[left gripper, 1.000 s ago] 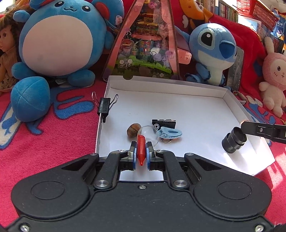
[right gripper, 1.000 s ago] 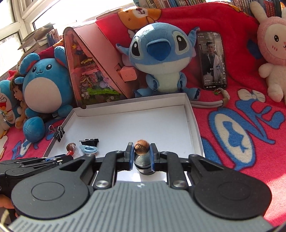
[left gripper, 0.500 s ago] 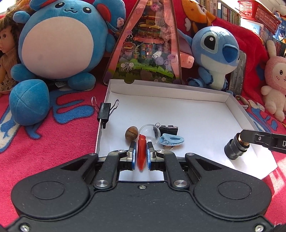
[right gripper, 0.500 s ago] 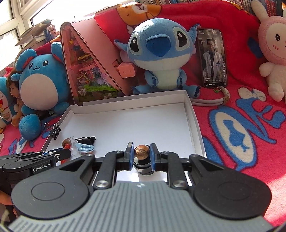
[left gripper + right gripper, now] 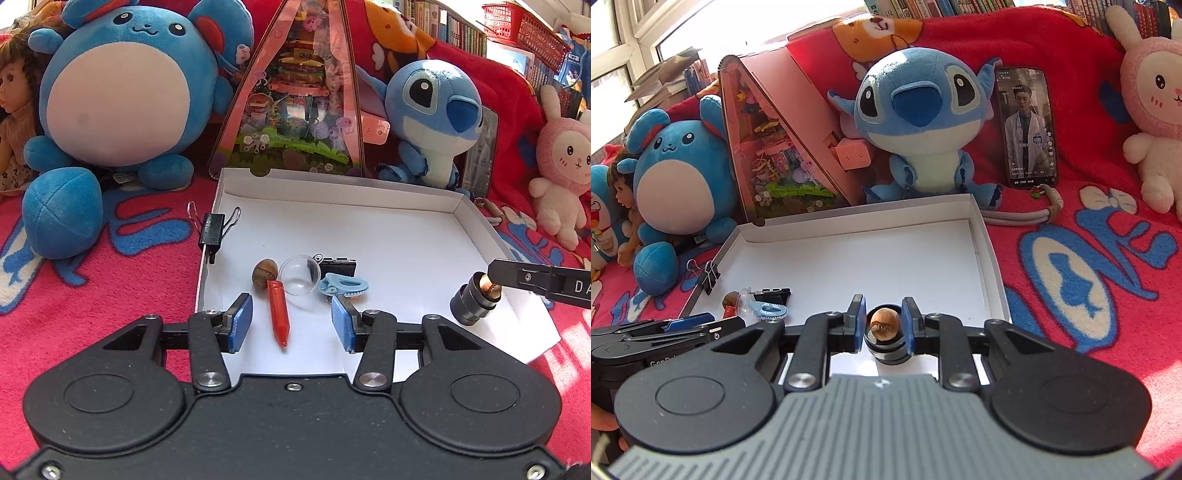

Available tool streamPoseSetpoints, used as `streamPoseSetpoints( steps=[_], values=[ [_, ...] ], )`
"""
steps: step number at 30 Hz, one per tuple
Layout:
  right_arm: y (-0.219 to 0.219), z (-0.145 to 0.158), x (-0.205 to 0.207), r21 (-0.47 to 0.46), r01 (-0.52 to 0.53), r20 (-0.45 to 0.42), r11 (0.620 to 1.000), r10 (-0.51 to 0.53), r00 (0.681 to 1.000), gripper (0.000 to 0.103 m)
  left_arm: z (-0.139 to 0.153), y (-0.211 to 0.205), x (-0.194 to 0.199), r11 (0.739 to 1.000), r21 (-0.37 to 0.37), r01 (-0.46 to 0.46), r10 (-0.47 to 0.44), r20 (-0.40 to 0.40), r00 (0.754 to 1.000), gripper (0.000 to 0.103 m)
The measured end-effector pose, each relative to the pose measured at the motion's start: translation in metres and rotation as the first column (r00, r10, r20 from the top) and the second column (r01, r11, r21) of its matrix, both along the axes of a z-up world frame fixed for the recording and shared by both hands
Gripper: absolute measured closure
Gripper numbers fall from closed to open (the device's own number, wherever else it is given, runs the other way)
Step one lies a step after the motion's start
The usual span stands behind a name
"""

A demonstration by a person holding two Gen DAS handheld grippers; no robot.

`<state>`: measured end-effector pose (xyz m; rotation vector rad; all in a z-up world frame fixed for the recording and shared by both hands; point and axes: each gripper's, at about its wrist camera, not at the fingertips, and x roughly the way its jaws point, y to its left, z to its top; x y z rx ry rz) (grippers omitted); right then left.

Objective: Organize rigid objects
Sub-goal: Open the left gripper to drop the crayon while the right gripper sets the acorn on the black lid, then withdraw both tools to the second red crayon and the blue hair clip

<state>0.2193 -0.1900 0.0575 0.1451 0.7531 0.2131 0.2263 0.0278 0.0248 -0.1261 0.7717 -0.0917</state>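
A white shallow box point(image 5: 406, 236) lies on the red blanket. In the left wrist view my left gripper point(image 5: 291, 323) is open, and a red crayon point(image 5: 279, 314) lies on the box floor between its pads. Beyond it lie an acorn point(image 5: 265, 273), a clear half-dome point(image 5: 300, 275), a blue clip point(image 5: 343, 286) and a black binder clip point(image 5: 338, 265). My right gripper point(image 5: 882, 325) is slightly open around a brown nut point(image 5: 884, 323) that sits on a black cylinder point(image 5: 888, 350); they also show in the left wrist view point(image 5: 472, 301).
A black binder clip point(image 5: 212, 230) is clamped on the box's left wall. Plush toys point(image 5: 118, 85), a pink triangular display case point(image 5: 295, 103), a Stitch plush point(image 5: 919, 122) and a phone point(image 5: 1027, 125) stand behind the box. The box's far half point(image 5: 868, 258) is bare.
My left gripper has opened and let go of the red crayon, which now lies in the box. My right gripper has loosened around the nut on the black cylinder.
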Motion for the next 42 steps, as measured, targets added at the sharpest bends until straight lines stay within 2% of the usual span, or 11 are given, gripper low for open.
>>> streamPoseSetpoints(
  steps=[1, 2, 4, 8, 14, 18, 24, 35, 42],
  values=[
    [0.0, 0.0, -0.001, 0.001, 0.001, 0.002, 1.0, -0.001, 1.0, 0.065, 0.001, 0.0, -0.002, 1.0, -0.003, 0.004, -0.004, 0.002, 1.0, 0.053],
    [-0.001, 0.001, -0.002, 0.003, 0.001, 0.005, 1.0, -0.001, 1.0, 0.057, 0.002, 0.0, -0.004, 1.0, -0.007, 0.009, -0.009, 0.005, 1.0, 0.052],
    [-0.002, 0.001, -0.004, 0.005, 0.0, 0.012, 1.0, 0.0, 1.0, 0.055, 0.003, 0.0, -0.007, 1.0, -0.009, 0.015, -0.015, 0.006, 1.0, 0.048],
    [0.0, 0.002, -0.01, -0.014, -0.006, 0.025, 1.0, 0.007, 1.0, 0.041, 0.007, -0.002, -0.015, 0.999, -0.007, 0.035, -0.035, 0.012, 0.999, 0.041],
    [-0.001, 0.005, -0.019, -0.031, -0.018, 0.049, 0.999, 0.02, 0.999, 0.028, 0.015, -0.01, -0.032, 0.997, 0.025, 0.069, -0.07, 0.045, 0.997, 0.024],
    [-0.003, 0.008, -0.028, -0.038, -0.019, 0.074, 0.999, 0.021, 0.997, 0.02, 0.021, -0.013, -0.043, 0.996, 0.034, 0.087, -0.089, 0.061, 0.994, 0.022],
    [-0.008, 0.01, -0.044, -0.046, -0.027, 0.106, 0.999, 0.031, 0.994, 0.014, 0.028, -0.019, -0.064, 0.991, 0.064, 0.12, -0.126, 0.091, 0.988, 0.02],
    [-0.017, 0.011, -0.075, -0.046, -0.038, 0.149, 0.998, 0.045, 0.988, 0.01, 0.032, -0.025, -0.101, 0.983, 0.068, 0.173, -0.18, 0.105, 0.978, 0.019],
    [-0.017, 0.012, -0.101, -0.086, -0.051, 0.192, 0.995, 0.067, 0.979, 0.006, 0.03, -0.027, -0.123, 0.978, 0.048, 0.202, -0.206, 0.104, 0.973, 0.019]
  ],
)
